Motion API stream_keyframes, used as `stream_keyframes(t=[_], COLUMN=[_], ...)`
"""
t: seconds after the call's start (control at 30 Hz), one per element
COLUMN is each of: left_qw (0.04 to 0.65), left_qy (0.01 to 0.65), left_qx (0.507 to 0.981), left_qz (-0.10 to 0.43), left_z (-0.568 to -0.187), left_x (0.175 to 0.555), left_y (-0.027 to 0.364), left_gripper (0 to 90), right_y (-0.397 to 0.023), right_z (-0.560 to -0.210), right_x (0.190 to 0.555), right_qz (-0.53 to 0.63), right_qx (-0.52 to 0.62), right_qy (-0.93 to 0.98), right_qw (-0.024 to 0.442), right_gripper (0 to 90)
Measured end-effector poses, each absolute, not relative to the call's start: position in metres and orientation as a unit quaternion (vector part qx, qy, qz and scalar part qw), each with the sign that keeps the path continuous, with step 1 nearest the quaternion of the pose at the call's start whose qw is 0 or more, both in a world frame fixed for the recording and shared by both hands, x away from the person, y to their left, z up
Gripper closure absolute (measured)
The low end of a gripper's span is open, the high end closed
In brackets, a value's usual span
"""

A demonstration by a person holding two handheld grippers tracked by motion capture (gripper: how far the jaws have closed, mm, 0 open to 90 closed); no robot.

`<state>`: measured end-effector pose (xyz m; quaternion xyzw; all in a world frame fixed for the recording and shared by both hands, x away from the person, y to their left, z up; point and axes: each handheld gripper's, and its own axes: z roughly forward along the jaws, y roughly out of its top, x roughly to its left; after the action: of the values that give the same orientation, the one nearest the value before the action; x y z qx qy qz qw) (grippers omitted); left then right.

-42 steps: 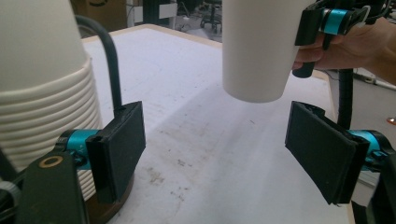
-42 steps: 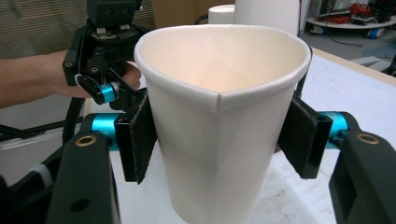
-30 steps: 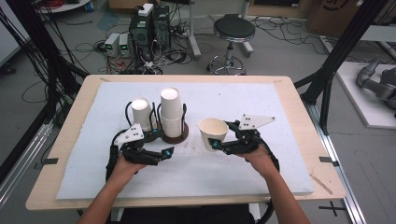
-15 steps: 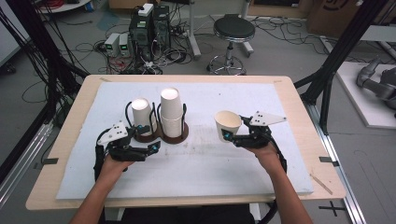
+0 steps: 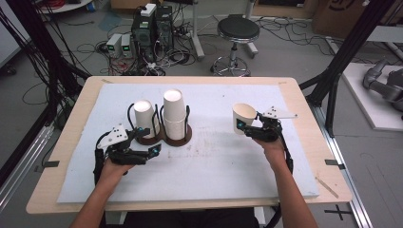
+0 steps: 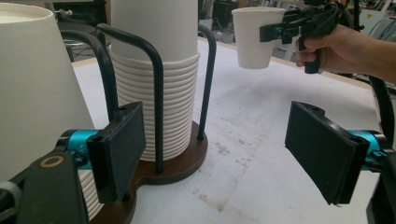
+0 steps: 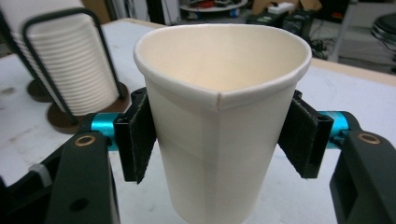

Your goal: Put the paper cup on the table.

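Right gripper (image 7: 219,140) holds our paper cup (image 7: 219,116) upright, mouth up, pads squeezing its sides, above the mat at table right; left gripper (image 5: 142,154), jaws wide and empty, sits beside the cup holder (image 5: 164,137), well apart leftward

matt paper cup (image 7: 219,116), glossy black metal wire holder (image 6: 156,93) on brown wood base (image 6: 177,165)

Cup (image 5: 243,118) right of cup stacks (image 5: 175,114), holder (image 5: 183,138) on table (image 5: 304,102).
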<state>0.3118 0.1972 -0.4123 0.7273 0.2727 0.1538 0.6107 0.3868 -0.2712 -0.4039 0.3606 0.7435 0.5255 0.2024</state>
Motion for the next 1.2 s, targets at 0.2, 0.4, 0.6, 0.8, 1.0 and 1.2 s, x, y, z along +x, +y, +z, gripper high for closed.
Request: stream_keyframes(t=[0.2,0.4,0.6,0.8,1.0,1.2], left_qw=[0.610,0.608,0.607,0.606,0.606,0.606], left_qy=[0.276,0.278,0.283,0.285,0.285,0.286], left_qx=[0.727,0.728,0.727,0.727,0.727,0.728], left_qz=[0.153,0.152,0.152,0.151,0.149,0.147], left_z=[-0.414,-0.415,-0.416,-0.417,-0.417,-0.418], left_x=[0.313,0.313,0.314,0.314,0.315,0.315], left_y=[0.198,0.198,0.199,0.199,0.198,0.198], left_gripper=[20.4,20.4,20.4,20.4,20.4,20.4], right_y=[-0.279,-0.285,-0.287,-0.295,-0.299,-0.300], right_z=[-0.415,-0.424,-0.429,-0.432,-0.435,-0.433], right_x=[0.397,0.403,0.401,0.395,0.390,0.383], right_qz=[0.496,0.462,0.458,0.461,0.458,0.453], right_qx=[0.393,0.419,0.417,0.415,0.427,0.415], right_qy=[0.749,0.755,0.758,0.758,0.756,0.767], right_qw=[0.195,0.200,0.205,0.200,0.190,0.185], right_gripper=[34.7,34.2,31.9,25.6,19.0,19.0])
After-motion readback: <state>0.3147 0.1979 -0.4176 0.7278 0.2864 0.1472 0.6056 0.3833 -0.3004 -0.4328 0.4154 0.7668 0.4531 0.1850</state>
